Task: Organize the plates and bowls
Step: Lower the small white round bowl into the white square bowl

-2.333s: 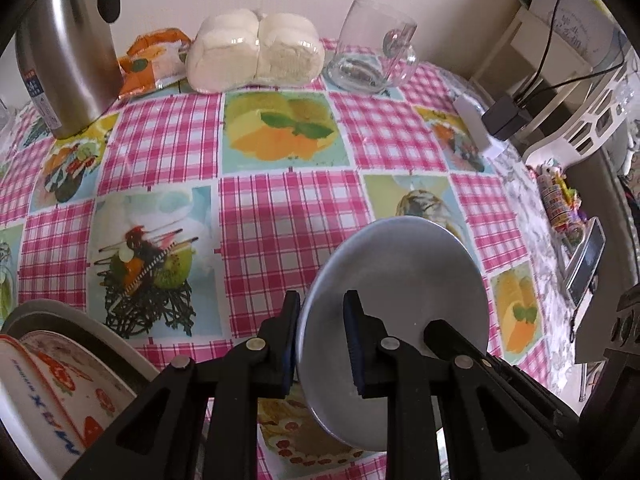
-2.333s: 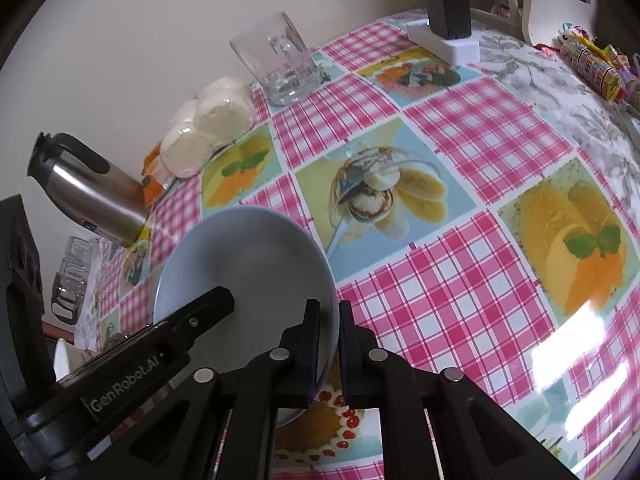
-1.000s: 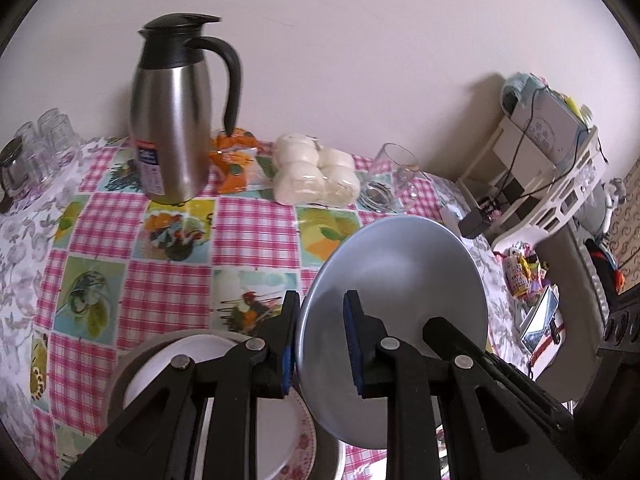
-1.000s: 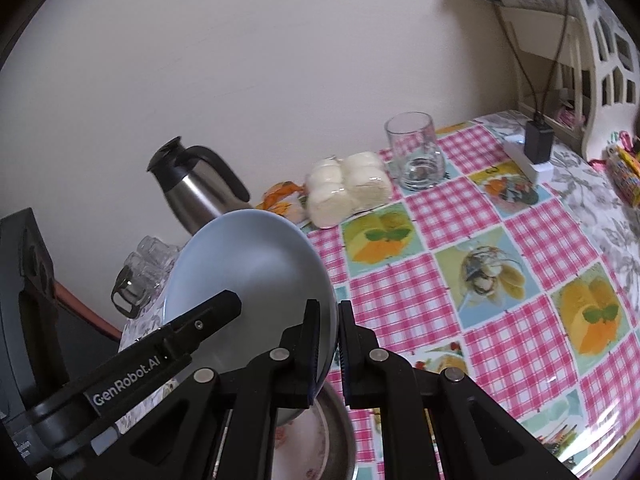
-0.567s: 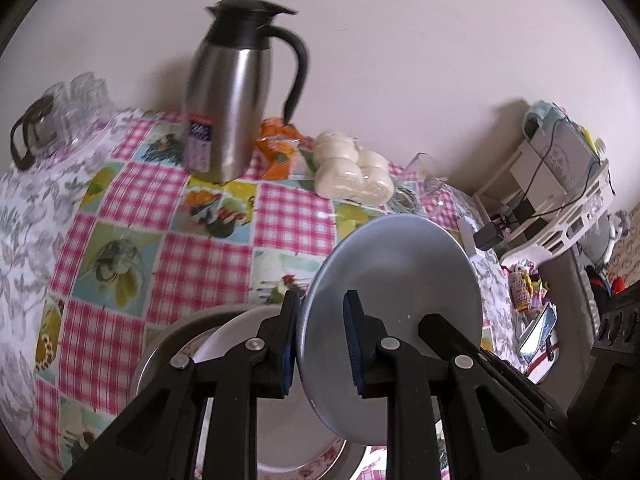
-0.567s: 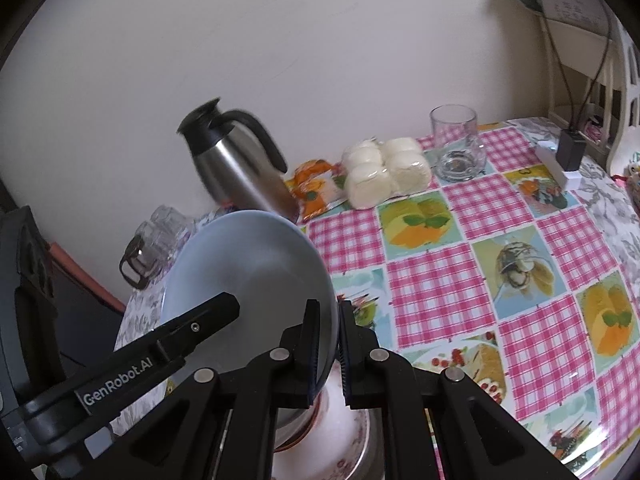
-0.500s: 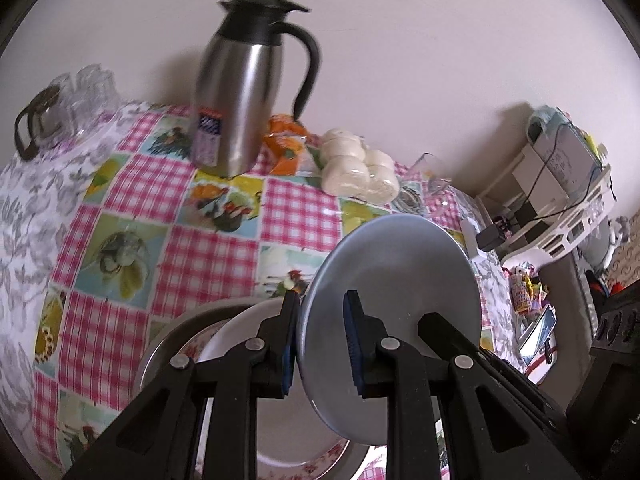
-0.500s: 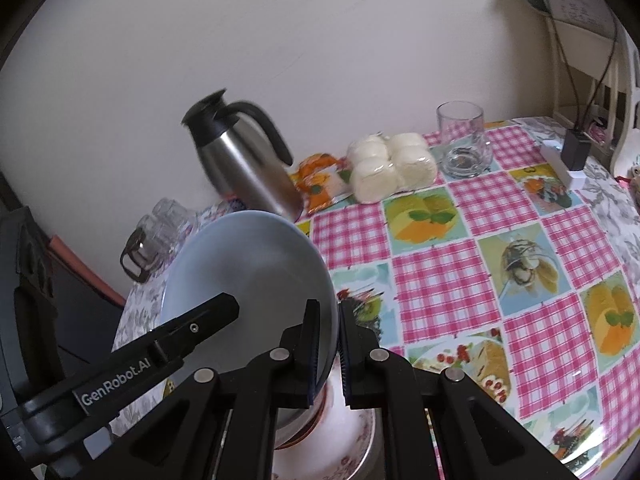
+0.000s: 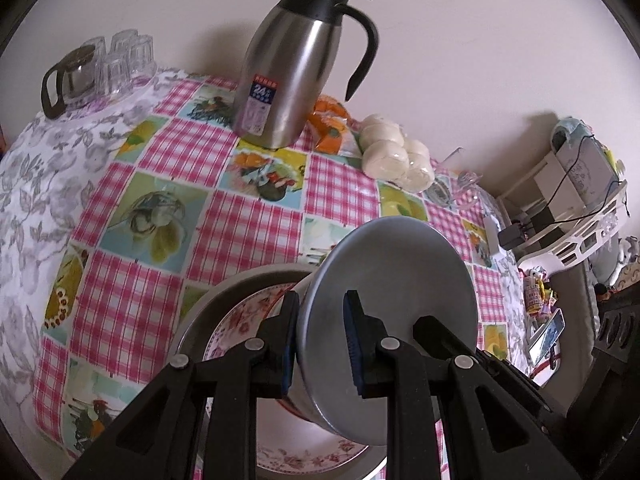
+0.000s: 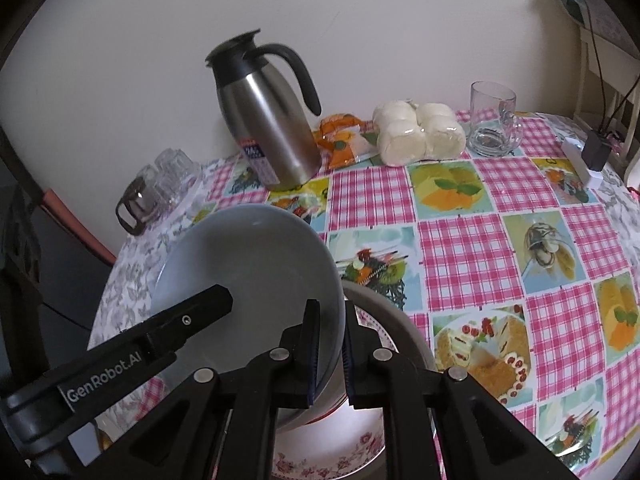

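Observation:
A pale grey-blue bowl [image 9: 392, 280] [image 10: 248, 264] hangs tilted over a flower-rimmed white plate [image 9: 248, 320] [image 10: 328, 452], which lies in a wider grey plate [image 9: 224, 288] [image 10: 396, 320]. The bowl's lower edge is close to the flowered plate; I cannot tell if they touch. My left gripper [image 9: 322, 336] is shut on the bowl's rim, one pad inside and one outside. My right gripper [image 10: 330, 348] straddles the opposite rim. Its jaws are opening, with the rim still filling the gap between the pads. A finger of the left gripper [image 10: 160, 344] crosses the bowl's inside.
At the back of the checked tablecloth stand a steel thermos jug [image 9: 292, 76] [image 10: 268, 128], an orange packet [image 10: 340, 136], wrapped white buns [image 9: 396, 156] [image 10: 420, 132] and a glass mug [image 10: 492, 120]. Upturned glasses [image 9: 116, 60] sit back left. A plug adapter [image 10: 592, 152] lies right.
Both grippers carried the bowl away from the right of the table, up and across to the plate stack, then down over it. The right jaws stand slightly wider than before.

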Action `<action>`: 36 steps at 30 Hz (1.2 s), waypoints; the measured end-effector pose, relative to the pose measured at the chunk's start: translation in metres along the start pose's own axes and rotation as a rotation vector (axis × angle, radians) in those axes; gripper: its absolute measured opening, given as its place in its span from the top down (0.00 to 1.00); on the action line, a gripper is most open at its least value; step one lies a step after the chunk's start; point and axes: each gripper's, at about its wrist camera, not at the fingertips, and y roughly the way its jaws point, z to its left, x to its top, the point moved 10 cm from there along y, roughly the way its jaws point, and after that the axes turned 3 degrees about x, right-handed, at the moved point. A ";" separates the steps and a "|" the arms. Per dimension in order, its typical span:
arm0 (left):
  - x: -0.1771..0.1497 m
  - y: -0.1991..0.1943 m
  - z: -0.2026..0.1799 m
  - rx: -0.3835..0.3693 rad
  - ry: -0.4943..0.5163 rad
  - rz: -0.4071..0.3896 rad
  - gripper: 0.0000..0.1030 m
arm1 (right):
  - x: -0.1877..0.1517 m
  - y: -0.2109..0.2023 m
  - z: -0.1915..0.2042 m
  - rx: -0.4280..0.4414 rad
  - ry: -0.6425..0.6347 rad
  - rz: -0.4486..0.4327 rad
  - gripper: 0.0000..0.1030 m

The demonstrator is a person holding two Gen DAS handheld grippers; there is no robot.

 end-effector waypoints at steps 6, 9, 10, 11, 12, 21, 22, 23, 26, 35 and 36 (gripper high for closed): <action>-0.003 0.004 0.006 -0.008 -0.016 0.017 0.78 | -0.009 0.009 0.001 -0.023 -0.024 0.035 0.86; -0.003 0.004 0.005 -0.013 -0.017 0.018 0.78 | -0.009 0.009 0.001 -0.022 -0.026 0.038 0.86; -0.003 0.003 0.005 -0.014 -0.018 0.017 0.78 | -0.009 0.009 0.001 -0.021 -0.025 0.039 0.86; -0.003 0.003 0.004 -0.017 -0.018 0.017 0.78 | -0.010 0.009 0.001 -0.021 -0.024 0.040 0.86; -0.003 0.003 0.004 -0.018 -0.019 0.017 0.78 | -0.010 0.009 0.000 -0.023 -0.023 0.042 0.86; 0.001 -0.002 0.008 0.029 -0.006 -0.005 0.78 | -0.012 0.009 0.001 -0.031 -0.033 0.058 0.83; 0.001 -0.001 0.009 0.033 -0.008 -0.005 0.78 | -0.011 0.008 0.002 -0.032 -0.036 0.058 0.83; 0.001 -0.001 0.010 0.030 -0.012 -0.003 0.78 | -0.012 0.008 0.002 -0.031 -0.036 0.058 0.83; 0.001 0.000 0.012 0.034 -0.015 -0.004 0.78 | -0.009 0.005 0.003 -0.022 -0.036 0.045 0.82; 0.003 -0.004 0.013 0.036 -0.015 -0.018 0.78 | -0.006 -0.002 -0.006 -0.036 -0.028 0.022 0.82; 0.003 -0.004 0.013 0.035 -0.016 -0.017 0.78 | -0.005 -0.003 -0.008 -0.035 -0.023 0.021 0.82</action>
